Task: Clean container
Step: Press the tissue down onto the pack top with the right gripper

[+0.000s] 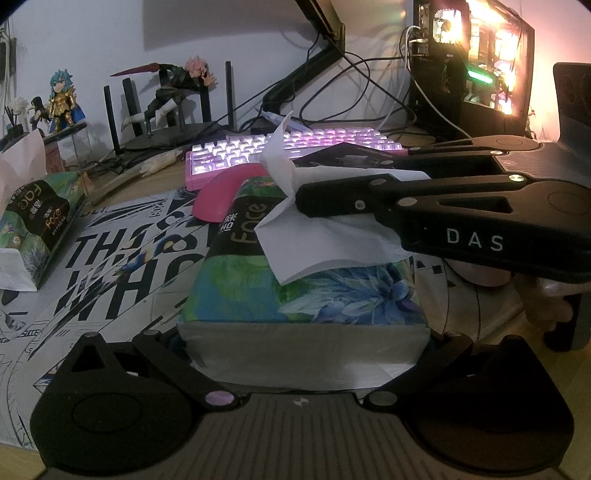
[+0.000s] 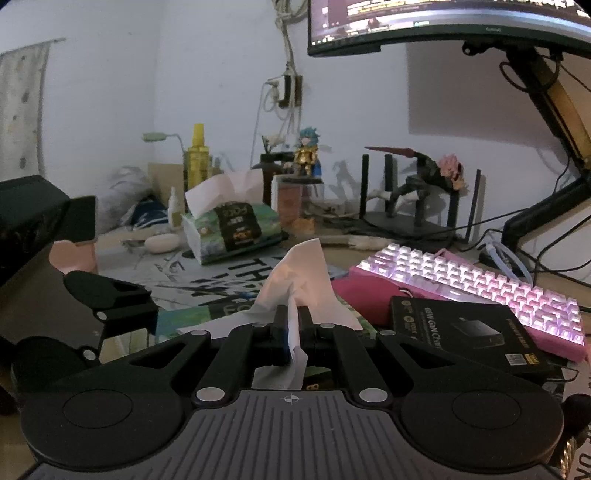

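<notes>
Right wrist view, right gripper (image 2: 292, 321) clamped on white tissue (image 2: 295, 273), left gripper (image 1: 303, 350) clasping tissue pack (image 1: 303, 295) by its sides.

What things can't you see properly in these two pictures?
- Left wrist view: the left gripper's fingertips, hidden by the tissue pack between them.
- Left wrist view: the keyboard's near edge, covered by the tissue and right gripper.
- Right wrist view: the monitor, cut off by the top edge.
- No container shows.

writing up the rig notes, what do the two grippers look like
Both grippers are matte black with angular linkage arms, silver round pivots and round discs either side of a ribbed grey body. The right gripper carries white "DAS" lettering on its side; the left gripper shows none.
</notes>
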`<state>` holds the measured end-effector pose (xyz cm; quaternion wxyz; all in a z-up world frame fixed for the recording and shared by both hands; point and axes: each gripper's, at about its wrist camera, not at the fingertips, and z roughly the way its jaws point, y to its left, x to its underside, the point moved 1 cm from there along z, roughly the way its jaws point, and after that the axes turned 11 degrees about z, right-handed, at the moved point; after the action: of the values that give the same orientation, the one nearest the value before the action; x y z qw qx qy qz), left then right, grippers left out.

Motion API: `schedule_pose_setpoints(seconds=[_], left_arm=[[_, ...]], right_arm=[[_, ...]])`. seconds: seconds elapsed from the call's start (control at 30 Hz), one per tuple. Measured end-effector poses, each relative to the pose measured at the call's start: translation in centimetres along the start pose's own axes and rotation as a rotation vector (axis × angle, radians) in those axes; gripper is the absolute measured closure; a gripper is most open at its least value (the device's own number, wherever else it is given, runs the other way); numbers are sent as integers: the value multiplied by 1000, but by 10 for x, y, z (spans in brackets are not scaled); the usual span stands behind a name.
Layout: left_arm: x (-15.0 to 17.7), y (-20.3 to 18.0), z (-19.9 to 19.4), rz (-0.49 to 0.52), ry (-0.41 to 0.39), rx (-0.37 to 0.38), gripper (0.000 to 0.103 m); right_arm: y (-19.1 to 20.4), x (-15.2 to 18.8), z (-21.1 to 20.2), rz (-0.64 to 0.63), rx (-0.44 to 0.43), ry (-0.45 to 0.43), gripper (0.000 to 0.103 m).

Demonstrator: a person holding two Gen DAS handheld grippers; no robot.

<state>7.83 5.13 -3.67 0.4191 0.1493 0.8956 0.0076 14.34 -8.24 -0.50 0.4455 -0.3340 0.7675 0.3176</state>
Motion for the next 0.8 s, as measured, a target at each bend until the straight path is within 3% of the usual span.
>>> schedule_pose_setpoints(seconds=[0.43, 0.8], left_arm=[[0, 0, 0, 0, 0, 0, 0], [0, 0, 0, 0, 0, 0, 0]], right_arm=[[3, -2, 0, -8, 7, 6, 97], [21, 1, -2, -76, -52, 27, 97]])
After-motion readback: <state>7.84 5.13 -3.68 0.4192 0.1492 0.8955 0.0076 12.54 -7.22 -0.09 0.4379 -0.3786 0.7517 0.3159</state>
